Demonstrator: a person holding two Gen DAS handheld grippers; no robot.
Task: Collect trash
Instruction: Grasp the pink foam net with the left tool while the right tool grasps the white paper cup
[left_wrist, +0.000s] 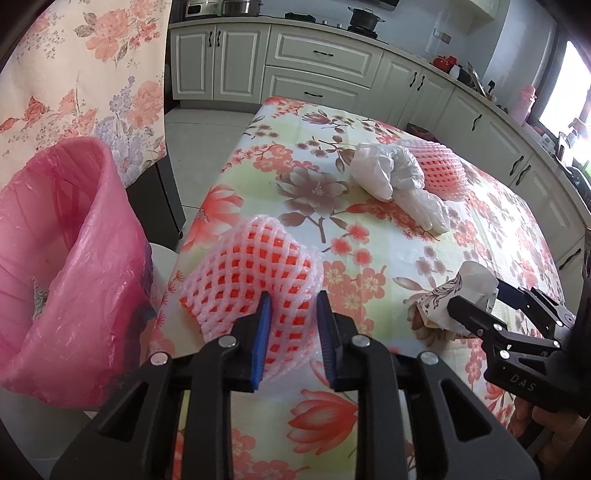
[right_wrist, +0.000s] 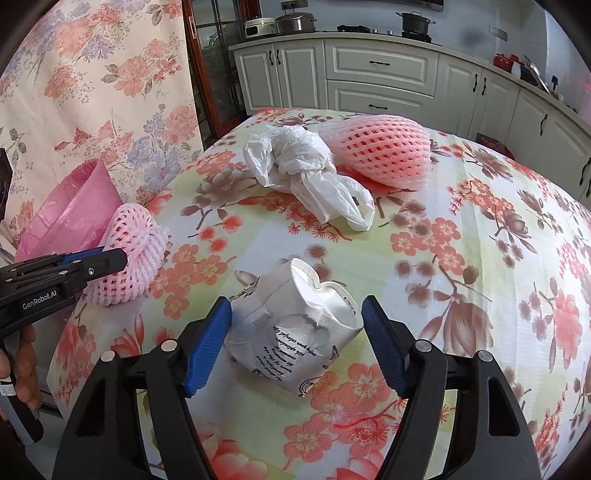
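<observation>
left gripper (left_wrist: 291, 301) pinches the near foam net (left_wrist: 251, 273) at the table (left_wrist: 480, 206) edge, jaws narrow and pads pressed into the soft mesh, which buckles between them. right gripper (right_wrist: 295, 325) straddles the crushed paper cup (right_wrist: 291, 328) lying on its side, jaws wide, pads not yet touching it. pink-lined bin (left_wrist: 74, 236) stands just beside the table on the left, mouth open, placed for short drops. plastic bag (right_wrist: 306, 177) and far foam net (right_wrist: 380, 147), touching each other, lie uncollected further back.

On the table (right_wrist: 480, 258), a crumpled cup (right_wrist: 295, 332) is set near, a plastic bag (right_wrist: 306, 177) far, and a bin bag (left_wrist: 66, 258) left.
</observation>
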